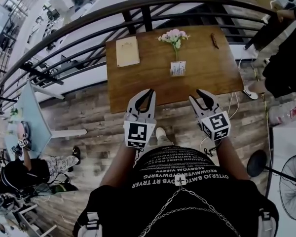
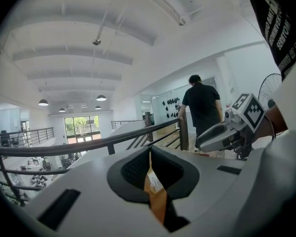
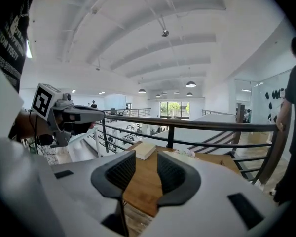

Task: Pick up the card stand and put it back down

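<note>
From above you see the card stand (image 1: 177, 68) upright on the wooden table (image 1: 133, 85), right of centre and toward your edge. Pink flowers (image 1: 173, 35) rise at it, a pale book (image 1: 127, 51) lies far left, and a small dark object (image 1: 214, 41) lies far right. Neither gripper view shows the stand plainly. Your left gripper (image 1: 149, 92), fingers drawn together on nothing, lets through only a sliver of wood. Your right gripper (image 1: 203, 94), fingers spread and empty, frames the book and tabletop. Both hover at the table's near edge, the stand ahead between them, touched by neither. A dark railing (image 1: 147, 19) curves close behind the table. Another person (image 1: 283, 63) stands just off its right end, and plank floor (image 1: 84, 112) lies to its left.
</note>
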{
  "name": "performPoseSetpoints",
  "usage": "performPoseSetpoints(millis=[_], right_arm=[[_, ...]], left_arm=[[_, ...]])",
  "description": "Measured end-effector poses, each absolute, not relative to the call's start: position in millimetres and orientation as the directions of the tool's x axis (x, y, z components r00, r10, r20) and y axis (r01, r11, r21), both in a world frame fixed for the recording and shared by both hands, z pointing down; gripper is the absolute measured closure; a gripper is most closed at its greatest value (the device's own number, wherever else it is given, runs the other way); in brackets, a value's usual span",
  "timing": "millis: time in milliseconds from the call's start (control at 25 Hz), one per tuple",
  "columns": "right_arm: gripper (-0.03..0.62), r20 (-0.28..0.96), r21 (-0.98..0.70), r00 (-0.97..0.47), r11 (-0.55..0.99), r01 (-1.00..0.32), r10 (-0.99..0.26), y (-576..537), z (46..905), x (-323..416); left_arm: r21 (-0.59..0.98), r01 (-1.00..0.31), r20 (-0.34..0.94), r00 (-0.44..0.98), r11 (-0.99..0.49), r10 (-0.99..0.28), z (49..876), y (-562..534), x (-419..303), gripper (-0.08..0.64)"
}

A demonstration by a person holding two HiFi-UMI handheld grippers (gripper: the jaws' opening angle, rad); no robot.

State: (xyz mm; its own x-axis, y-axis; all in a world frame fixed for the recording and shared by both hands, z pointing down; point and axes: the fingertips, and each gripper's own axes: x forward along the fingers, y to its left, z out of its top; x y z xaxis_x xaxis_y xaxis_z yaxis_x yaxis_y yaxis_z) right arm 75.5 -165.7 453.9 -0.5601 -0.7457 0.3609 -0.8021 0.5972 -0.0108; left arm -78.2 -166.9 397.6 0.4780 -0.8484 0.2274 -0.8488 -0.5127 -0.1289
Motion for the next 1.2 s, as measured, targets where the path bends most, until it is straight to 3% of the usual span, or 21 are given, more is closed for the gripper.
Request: performPoseSetpoints(millis=[360, 840, 1200], right_arm=[[0.448, 0.383, 0.053, -0.522, 0.582, -0.812, -0.762, -194, 439, 60], [0.448, 0.401, 0.043, -0.443, 0.5, -0.865, -0.802, -213, 450, 85], [0.443, 0.48, -0.028, -0.498, 0.554, -0.832, -0.723, -227, 492, 82]], left_arm=[[-0.097, -0.832, 0.164, 0.529, -0.547, -0.833, 388, -207, -91, 0.525], [-0.066, -0.792, 0.222, 0.582, -0.608, -0.782, 415, -224, -86, 0.525], [-0.066, -0.809, 0.258, 0.552, -0.585, -0.793, 428, -245, -84, 0.525]])
